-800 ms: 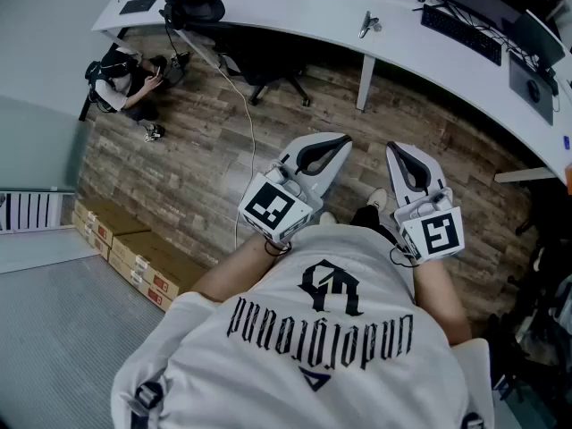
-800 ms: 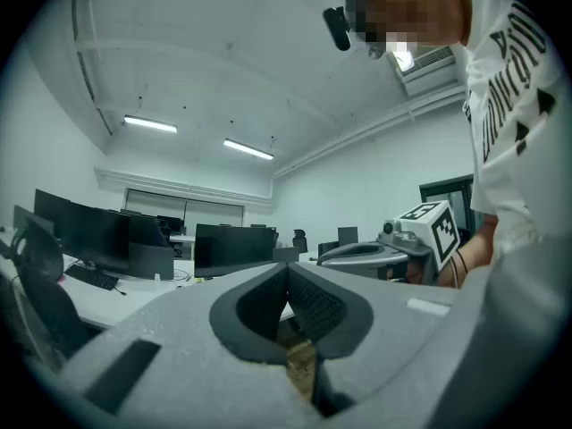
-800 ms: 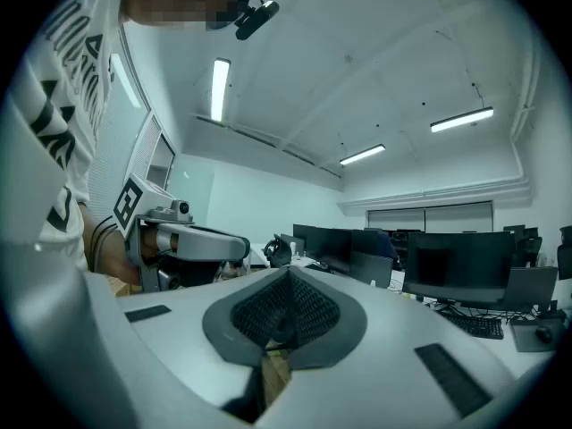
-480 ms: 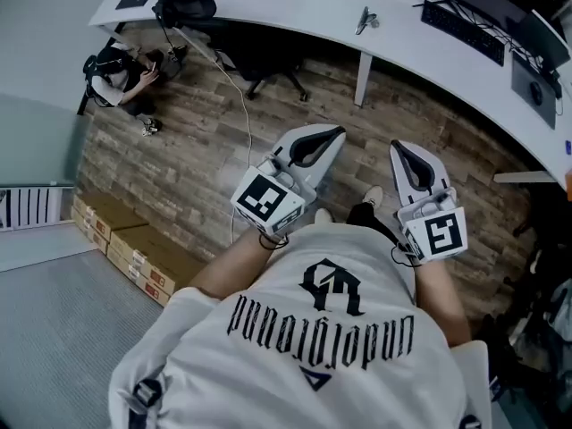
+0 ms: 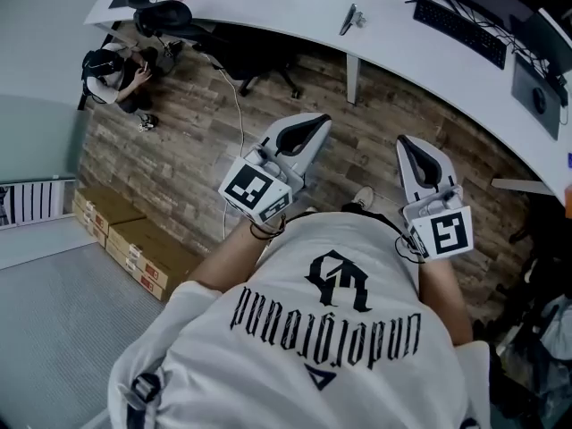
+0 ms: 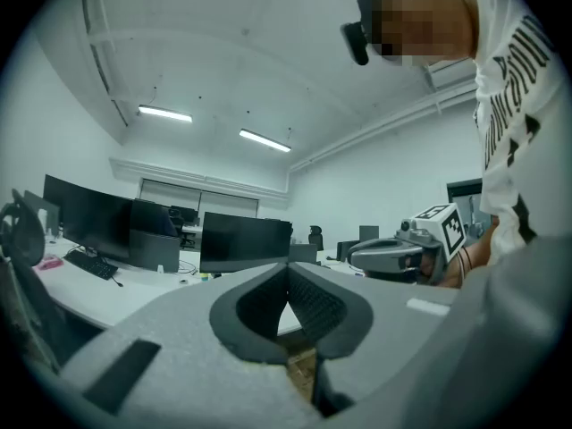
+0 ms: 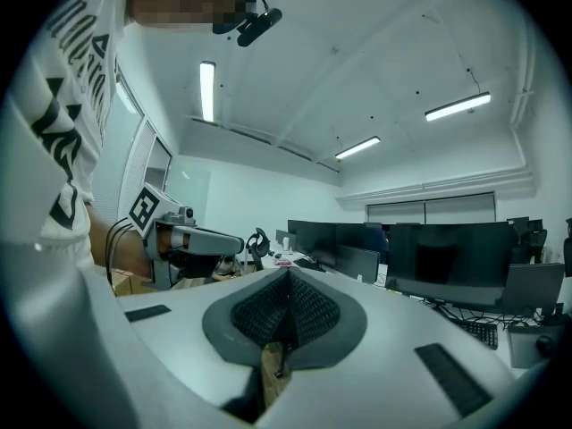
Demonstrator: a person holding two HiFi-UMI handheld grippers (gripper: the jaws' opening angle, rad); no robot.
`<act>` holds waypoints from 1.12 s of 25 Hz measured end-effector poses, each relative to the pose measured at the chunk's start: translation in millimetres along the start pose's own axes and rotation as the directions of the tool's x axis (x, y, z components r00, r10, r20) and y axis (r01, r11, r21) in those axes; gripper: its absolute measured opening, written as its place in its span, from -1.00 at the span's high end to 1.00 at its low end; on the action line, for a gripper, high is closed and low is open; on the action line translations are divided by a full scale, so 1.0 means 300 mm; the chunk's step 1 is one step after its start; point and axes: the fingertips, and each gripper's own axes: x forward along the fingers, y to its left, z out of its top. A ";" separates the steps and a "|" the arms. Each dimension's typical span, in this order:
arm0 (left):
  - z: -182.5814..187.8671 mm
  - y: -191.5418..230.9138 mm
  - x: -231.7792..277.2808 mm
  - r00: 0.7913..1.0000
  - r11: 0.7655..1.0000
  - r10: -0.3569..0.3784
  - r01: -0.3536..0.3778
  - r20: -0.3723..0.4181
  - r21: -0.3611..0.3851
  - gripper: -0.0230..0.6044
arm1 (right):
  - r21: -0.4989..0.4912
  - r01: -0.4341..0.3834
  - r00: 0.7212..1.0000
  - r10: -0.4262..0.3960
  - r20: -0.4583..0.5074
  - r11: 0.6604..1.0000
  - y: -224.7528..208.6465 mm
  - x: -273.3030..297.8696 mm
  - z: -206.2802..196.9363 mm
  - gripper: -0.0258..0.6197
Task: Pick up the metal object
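Observation:
A small metal object (image 5: 347, 20) lies on the curved white desk (image 5: 295, 3) far ahead of me. Both grippers are held in front of the person's chest, above the wooden floor and well short of the desk. In the head view my left gripper (image 5: 322, 120) points up and to the right, and my right gripper (image 5: 403, 140) points up. The left gripper view shows its dark pads (image 6: 308, 298) meeting at the tip with nothing between them. In the right gripper view the jaws of the right gripper (image 7: 288, 277) are likewise shut and empty.
A keyboard (image 5: 456, 30) and monitors sit on the desk's right part. A white desk leg (image 5: 352, 79) and an office chair (image 5: 165, 13) stand below and beside the desk. A cable (image 5: 239, 123) runs across the floor. Cardboard boxes (image 5: 134, 253) lie at the left wall.
In the head view the left gripper has drifted left and up, and the right one slightly down and to the right. The desk has slid toward the top edge. Both jaws stay shut.

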 end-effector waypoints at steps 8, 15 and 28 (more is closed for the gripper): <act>0.021 0.051 0.142 0.997 0.997 0.072 -0.072 0.013 -0.006 0.88 | -0.002 -0.046 0.999 0.046 -0.017 0.999 -0.174 -0.007 -0.027 0.89; 0.005 0.112 0.230 0.999 0.999 0.043 -0.043 -0.007 -0.018 0.88 | 0.016 -0.062 0.997 0.062 -0.037 0.998 -0.244 0.081 -0.050 0.89; 0.043 0.414 0.317 1.000 1.000 -0.029 0.029 -0.006 0.009 0.88 | -0.006 -0.112 0.991 0.111 -0.078 0.994 -0.300 0.431 -0.025 0.89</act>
